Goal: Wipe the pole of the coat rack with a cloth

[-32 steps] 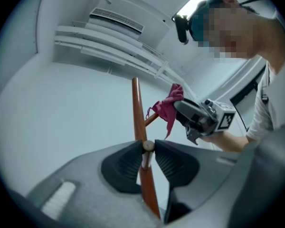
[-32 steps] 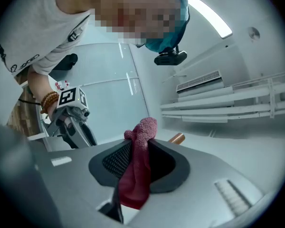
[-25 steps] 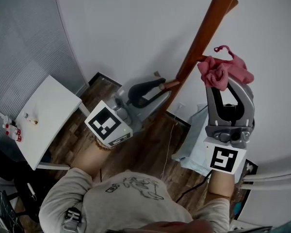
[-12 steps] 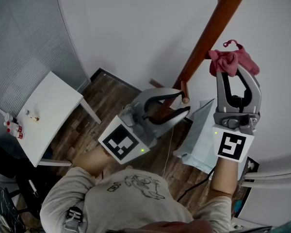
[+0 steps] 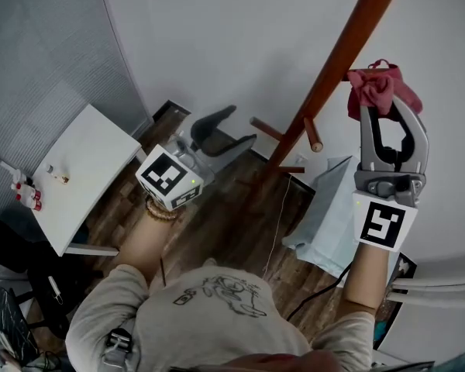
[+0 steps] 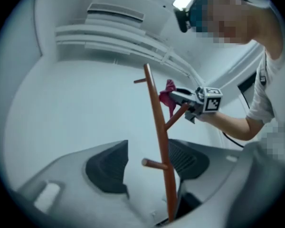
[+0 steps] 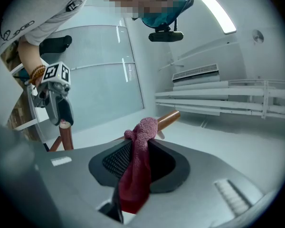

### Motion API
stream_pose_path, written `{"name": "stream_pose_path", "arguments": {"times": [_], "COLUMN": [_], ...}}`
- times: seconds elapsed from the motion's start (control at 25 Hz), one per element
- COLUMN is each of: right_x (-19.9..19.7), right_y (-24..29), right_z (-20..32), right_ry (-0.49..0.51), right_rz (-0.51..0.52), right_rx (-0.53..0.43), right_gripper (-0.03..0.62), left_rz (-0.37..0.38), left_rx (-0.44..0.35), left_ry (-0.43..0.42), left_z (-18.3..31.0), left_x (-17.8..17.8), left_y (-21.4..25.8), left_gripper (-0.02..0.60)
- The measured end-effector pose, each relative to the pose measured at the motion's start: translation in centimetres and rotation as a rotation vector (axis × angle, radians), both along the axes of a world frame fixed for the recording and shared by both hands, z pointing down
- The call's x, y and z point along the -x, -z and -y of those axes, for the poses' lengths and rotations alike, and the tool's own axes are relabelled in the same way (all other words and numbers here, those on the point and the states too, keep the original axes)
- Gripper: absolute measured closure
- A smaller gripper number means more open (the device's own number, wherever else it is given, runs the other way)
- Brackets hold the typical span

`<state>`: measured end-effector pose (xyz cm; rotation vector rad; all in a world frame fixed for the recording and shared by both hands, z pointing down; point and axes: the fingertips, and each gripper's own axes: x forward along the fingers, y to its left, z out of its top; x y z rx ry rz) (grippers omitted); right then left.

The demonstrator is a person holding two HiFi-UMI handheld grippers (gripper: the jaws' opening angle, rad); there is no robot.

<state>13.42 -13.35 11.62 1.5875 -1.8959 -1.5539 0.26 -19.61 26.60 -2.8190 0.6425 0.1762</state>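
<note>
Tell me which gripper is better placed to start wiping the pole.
Right. The right gripper is shut on the red cloth, up beside the pole. The left gripper sits lower, clear of the pole; its jaws have just been opening and hold nothing.

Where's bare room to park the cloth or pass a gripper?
The white table is mostly bare; only small items sit near its left edge. Bare wood floor lies between the table and the pale bag. It is tight beside the pole: pegs stick out and the right gripper holds the cloth there.
</note>
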Motion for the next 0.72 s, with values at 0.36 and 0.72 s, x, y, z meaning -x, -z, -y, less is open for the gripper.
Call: {"name": "stream_pose_path", "arguments": {"times": [0.36,0.72], "right_x": [-2.4,-3.2], "right_y": [2.0,0.0], "right_z": [0.8,2.1], "right_ry": [0.009,-0.006], "right_rz": [0.007,0.020], "right_rx": [0.003,0.023], "right_gripper": [0.490,0.490], "left_rz": [0.014,-0.037], "left_rx": [0.132,0.118], "left_ry": [-0.212,-0.198], "left_z": [2.4,1.7], "left_x": [-6.9,-6.8], "left_y": [-1.9,-2.8], "left_gripper": [0.343,0.483]}}
